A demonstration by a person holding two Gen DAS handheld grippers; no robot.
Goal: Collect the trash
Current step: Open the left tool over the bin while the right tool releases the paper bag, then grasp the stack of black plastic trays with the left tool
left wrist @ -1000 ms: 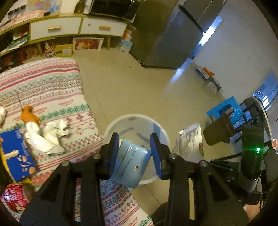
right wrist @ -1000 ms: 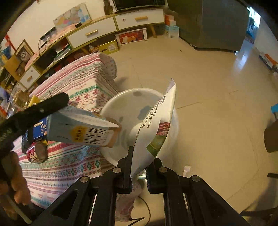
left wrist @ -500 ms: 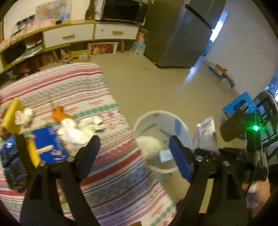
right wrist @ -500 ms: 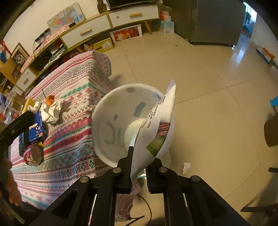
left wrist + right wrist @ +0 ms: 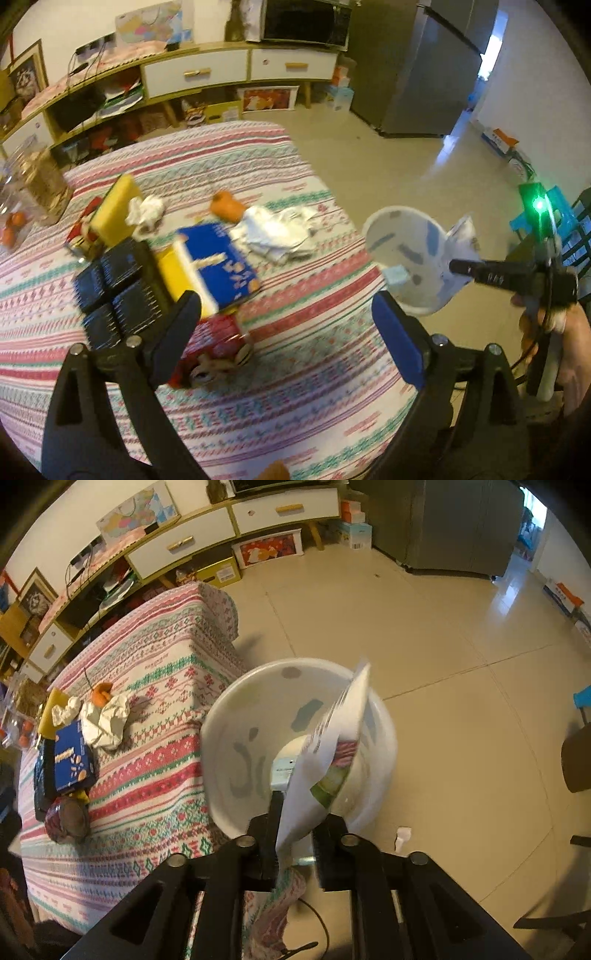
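Observation:
My left gripper point(image 5: 286, 299) hangs over the striped tablecloth point(image 5: 314, 369). Its jaws are opening wide and hold nothing. Under it lie a red can point(image 5: 218, 343), a blue snack box point(image 5: 218, 262), a black packet point(image 5: 114, 288) and crumpled white paper point(image 5: 277, 232). My right gripper point(image 5: 301, 812) is above the white bin point(image 5: 221, 738) and its jaws are opening. A white printed packet point(image 5: 332, 738) stands loose between them and leans on the left finger. A pale blue carton point(image 5: 282, 771) lies inside the bin. In the left wrist view the right gripper point(image 5: 480, 267) and packet point(image 5: 461, 236) are at the bin point(image 5: 388, 229).
A yellow box point(image 5: 114, 210), a crumpled tissue point(image 5: 146, 212) and an orange scrap point(image 5: 227, 203) lie farther back on the table. A cabinet with drawers point(image 5: 199, 74) and a grey fridge point(image 5: 424, 74) line the back. A small white scrap point(image 5: 402, 836) lies on the tiled floor.
My left gripper let go of the pale blue carton, which now lies in the bin, then opened wide and swung left over the table. My right gripper's jaws have parted around the packet.

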